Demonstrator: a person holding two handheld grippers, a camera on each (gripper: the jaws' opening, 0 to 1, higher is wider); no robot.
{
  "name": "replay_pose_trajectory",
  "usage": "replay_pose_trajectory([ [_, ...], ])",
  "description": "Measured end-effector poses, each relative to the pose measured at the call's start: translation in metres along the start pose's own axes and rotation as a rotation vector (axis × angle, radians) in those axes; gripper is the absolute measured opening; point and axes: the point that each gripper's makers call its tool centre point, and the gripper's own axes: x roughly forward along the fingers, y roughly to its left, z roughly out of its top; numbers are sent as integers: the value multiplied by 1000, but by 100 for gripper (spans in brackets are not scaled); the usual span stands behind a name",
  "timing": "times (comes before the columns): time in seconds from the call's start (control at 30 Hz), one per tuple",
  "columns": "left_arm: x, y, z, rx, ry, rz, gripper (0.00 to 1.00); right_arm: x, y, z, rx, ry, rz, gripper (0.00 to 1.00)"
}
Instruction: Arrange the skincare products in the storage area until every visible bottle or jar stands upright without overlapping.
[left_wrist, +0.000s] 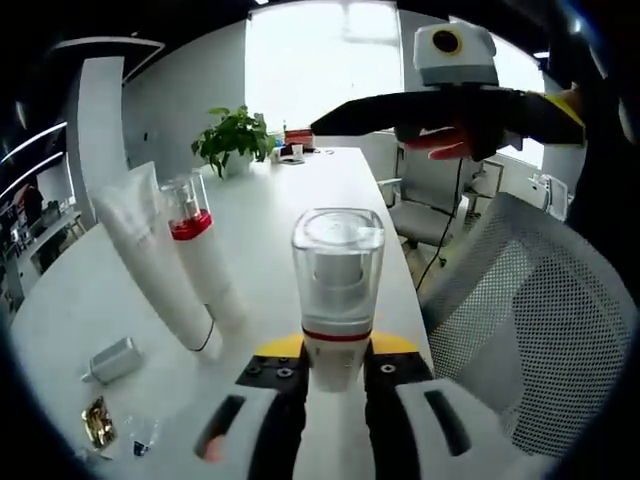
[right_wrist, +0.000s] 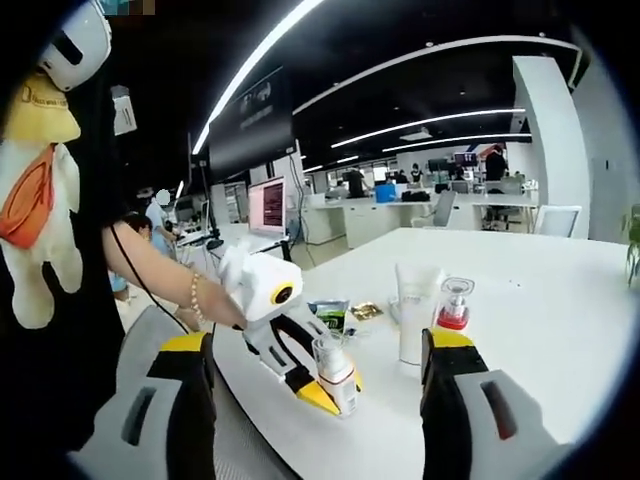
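Note:
My left gripper (left_wrist: 337, 365) is shut on a white pump bottle (left_wrist: 337, 290) with a clear cap and a red ring, holding it upright by its lower body. In the right gripper view this bottle (right_wrist: 336, 375) sits near the table's near edge, in the left gripper (right_wrist: 300, 365). A white tube (left_wrist: 150, 255) and a slim bottle with a red band (left_wrist: 200, 255) stand upright side by side, left of the held bottle. My right gripper (right_wrist: 318, 350) is open with nothing between its jaws, raised above the table; it appears at the upper right (left_wrist: 440, 110), held by a hand.
A small silver item (left_wrist: 112, 360) lies near the tube's foot, with a gold packet (left_wrist: 98, 422) beside it. A green packet (right_wrist: 330, 315) lies behind the held bottle. A potted plant (left_wrist: 235, 140) stands at the table's far end. A mesh chair (left_wrist: 540, 300) stands beside the table edge.

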Motion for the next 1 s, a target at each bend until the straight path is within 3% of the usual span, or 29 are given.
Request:
replay_pose_trajectory([
  [0.53,18,13,-11,7,13,-19,24,-11,-19,-14,43,-4,-72,99],
  [1.0,33,23,-15,28,3,-21,22,-16,-29,-25,72,5,-114,100],
])
